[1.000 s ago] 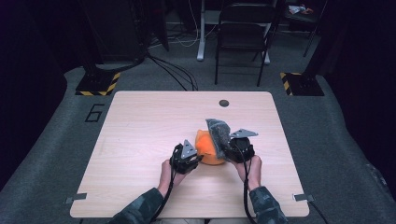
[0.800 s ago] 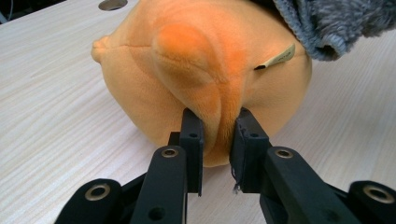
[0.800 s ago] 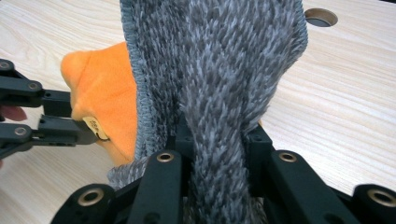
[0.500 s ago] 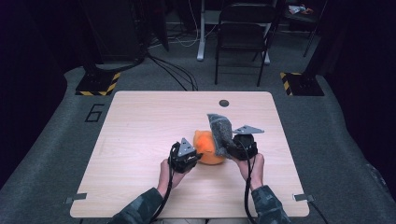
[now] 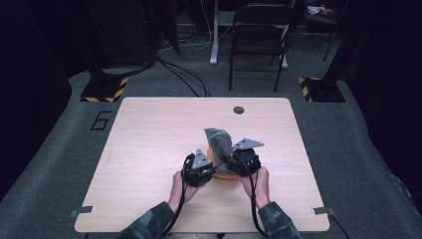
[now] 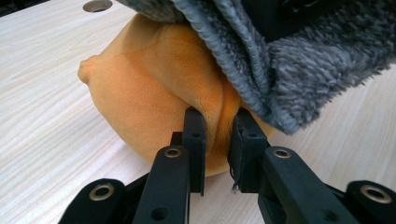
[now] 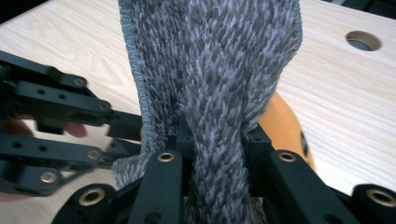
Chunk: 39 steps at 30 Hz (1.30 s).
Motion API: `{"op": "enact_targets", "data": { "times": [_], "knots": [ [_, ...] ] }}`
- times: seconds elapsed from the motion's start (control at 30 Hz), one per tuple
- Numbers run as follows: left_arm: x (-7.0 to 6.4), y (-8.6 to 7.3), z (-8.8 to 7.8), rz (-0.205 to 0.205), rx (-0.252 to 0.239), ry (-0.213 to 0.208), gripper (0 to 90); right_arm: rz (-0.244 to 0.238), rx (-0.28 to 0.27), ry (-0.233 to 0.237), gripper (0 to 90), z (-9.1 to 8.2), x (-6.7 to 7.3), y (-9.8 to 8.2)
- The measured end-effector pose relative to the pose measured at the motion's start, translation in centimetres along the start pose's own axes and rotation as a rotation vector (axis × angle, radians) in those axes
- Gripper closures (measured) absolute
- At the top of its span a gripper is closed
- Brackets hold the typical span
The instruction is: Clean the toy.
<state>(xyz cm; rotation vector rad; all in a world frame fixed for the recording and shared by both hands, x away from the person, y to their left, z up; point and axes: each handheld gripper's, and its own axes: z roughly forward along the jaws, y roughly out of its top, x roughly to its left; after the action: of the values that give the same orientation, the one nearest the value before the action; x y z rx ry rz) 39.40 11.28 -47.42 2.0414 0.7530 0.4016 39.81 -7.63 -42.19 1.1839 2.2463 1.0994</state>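
An orange plush [image 6: 140, 93] lies on the wooden table [image 5: 149, 129] near its front edge. My left gripper [image 6: 218, 123] is shut on a fold of it and pinches the soft skin between its pads. A grey fuzzy cloth [image 7: 215, 60] drapes over the top of the orange plush [image 7: 285, 126]. My right gripper [image 7: 217, 135] is shut on a bunched part of this cloth. In the high view the grey cloth [image 5: 220, 143] stands up between the left gripper [image 5: 206, 169] and the right gripper [image 5: 234, 164], which are close together, and it hides most of the plush [image 5: 226, 174].
A round cable hole [image 5: 239, 110] sits in the table's far side. A dark chair [image 5: 259, 40] stands on the floor beyond the table. Bare wood spreads to the left and right of the hands.
My right gripper has shifted a little to the left with the grey cloth, closer to the left gripper. The left gripper has kept its place on the plush.
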Motion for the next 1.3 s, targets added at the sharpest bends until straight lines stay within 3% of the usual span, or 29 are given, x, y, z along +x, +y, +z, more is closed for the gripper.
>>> {"op": "enact_targets", "data": {
  "times": [0.4, 0.57, 0.93, 1.07, 1.13, 1.23, 1.3],
  "knots": [
    [0.7, -0.1, 0.1, -0.013, 0.012, -0.02, 76.7, 0.038, 0.049, -0.05, 73.8, -0.1, -2.6, -1.6],
    [0.9, -0.2, 0.2, -0.031, 0.011, -0.028, 76.5, 0.09, 0.089, -0.076, 73.7, 0.1, -3.9, -2.7],
    [1.2, -0.3, 0.3, -0.037, 0.001, -0.019, 76.5, 0.177, 0.166, -0.115, 73.8, 2.2, -6.8, -5.2],
    [1.5, -0.4, 0.1, -0.043, 0.006, -0.02, 76.3, 0.197, 0.23, -0.121, 73.7, 3.5, -7.5, -6.4],
    [1.6, -0.4, 0.1, -0.059, -0.001, -0.022, 76.1, 0.21, 0.222, -0.114, 73.7, 3.9, -7.6, -6.7],
    [1.8, -0.4, 0.1, -0.063, -0.006, -0.016, 75.8, 0.192, 0.23, -0.132, 74.0, 3.3, -7.7, -6.1],
    [1.9, -0.4, 0.1, -0.063, -0.006, -0.015, 75.6, 0.2, 0.192, -0.143, 74.2, 2.4, -8.2, -5.6]
  ]
}}
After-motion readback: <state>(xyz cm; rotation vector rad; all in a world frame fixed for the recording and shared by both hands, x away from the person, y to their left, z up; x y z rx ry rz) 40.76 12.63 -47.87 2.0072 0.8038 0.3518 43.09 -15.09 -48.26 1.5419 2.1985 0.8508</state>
